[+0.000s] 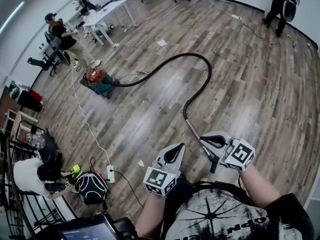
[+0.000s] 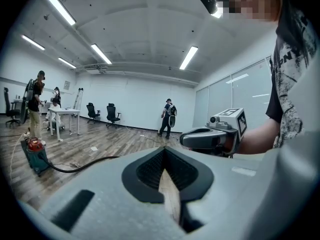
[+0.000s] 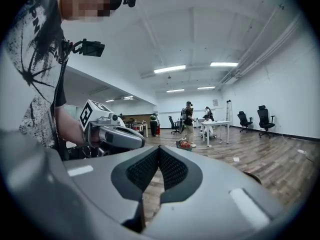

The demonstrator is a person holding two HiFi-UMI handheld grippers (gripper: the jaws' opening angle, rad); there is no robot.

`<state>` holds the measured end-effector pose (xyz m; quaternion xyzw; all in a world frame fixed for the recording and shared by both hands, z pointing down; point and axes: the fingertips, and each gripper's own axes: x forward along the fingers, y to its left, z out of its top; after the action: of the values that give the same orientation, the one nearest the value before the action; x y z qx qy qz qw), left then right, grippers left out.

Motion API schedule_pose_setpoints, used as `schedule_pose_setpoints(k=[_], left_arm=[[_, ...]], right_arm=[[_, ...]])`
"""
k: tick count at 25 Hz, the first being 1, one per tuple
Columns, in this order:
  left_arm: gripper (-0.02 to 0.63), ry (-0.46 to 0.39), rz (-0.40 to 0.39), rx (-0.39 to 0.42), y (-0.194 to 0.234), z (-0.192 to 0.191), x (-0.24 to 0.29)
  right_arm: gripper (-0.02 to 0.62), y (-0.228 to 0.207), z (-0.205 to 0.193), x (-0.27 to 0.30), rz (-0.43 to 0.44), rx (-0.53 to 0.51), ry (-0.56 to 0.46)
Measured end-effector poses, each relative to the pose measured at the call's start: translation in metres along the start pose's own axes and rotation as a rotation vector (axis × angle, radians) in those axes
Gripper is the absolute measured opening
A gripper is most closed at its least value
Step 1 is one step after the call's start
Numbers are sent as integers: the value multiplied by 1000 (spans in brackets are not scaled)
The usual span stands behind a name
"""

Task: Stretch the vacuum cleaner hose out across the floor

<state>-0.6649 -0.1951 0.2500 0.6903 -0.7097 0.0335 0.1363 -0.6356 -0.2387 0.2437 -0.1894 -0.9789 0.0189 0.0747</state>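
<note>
Hose [image 1: 202, 64] curled across floor [image 1: 250, 84] from vacuum cleaner [image 1: 97, 79], stiff end lying just beside right gripper [image 1: 206, 141]. Left gripper [image 1: 176, 148] alongside. 2 sets of jaws pinched shut, holding nothing, probably kept close for grabbing that end.

The person wears a pale T-shirt [image 1: 215, 216] with black splashes and letters on it, and black sleeves [image 1: 292, 209]. The left gripper [image 1: 176, 149] and right gripper [image 1: 206, 140] are grey with black bumpy pads [image 2: 150, 170]. Each has a white cube [image 1: 159, 180] with black square marks.
</note>
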Motion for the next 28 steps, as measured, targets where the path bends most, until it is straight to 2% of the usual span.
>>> schedule_pose_setpoints(k=[5, 11, 15, 19, 23, 28], left_arm=[[2, 11, -84, 23, 53, 7, 28], [2, 45, -191, 102, 133, 16, 53], [2, 65, -282, 125, 165, 12, 69], [2, 81, -346, 116, 174, 3, 85], [2, 95, -389, 97, 158, -9, 91], [2, 115, -402, 86, 129, -13, 104]], right_arm=[[8, -43, 2, 36, -94, 4, -1], [8, -86, 6, 89, -229, 20, -3], [8, -106, -2, 111, -316, 44, -8], [8, -115, -13, 111, -385, 58, 24], [8, -110, -28, 95, -425, 49, 80], [8, -105, -36, 71, -393, 14, 109]])
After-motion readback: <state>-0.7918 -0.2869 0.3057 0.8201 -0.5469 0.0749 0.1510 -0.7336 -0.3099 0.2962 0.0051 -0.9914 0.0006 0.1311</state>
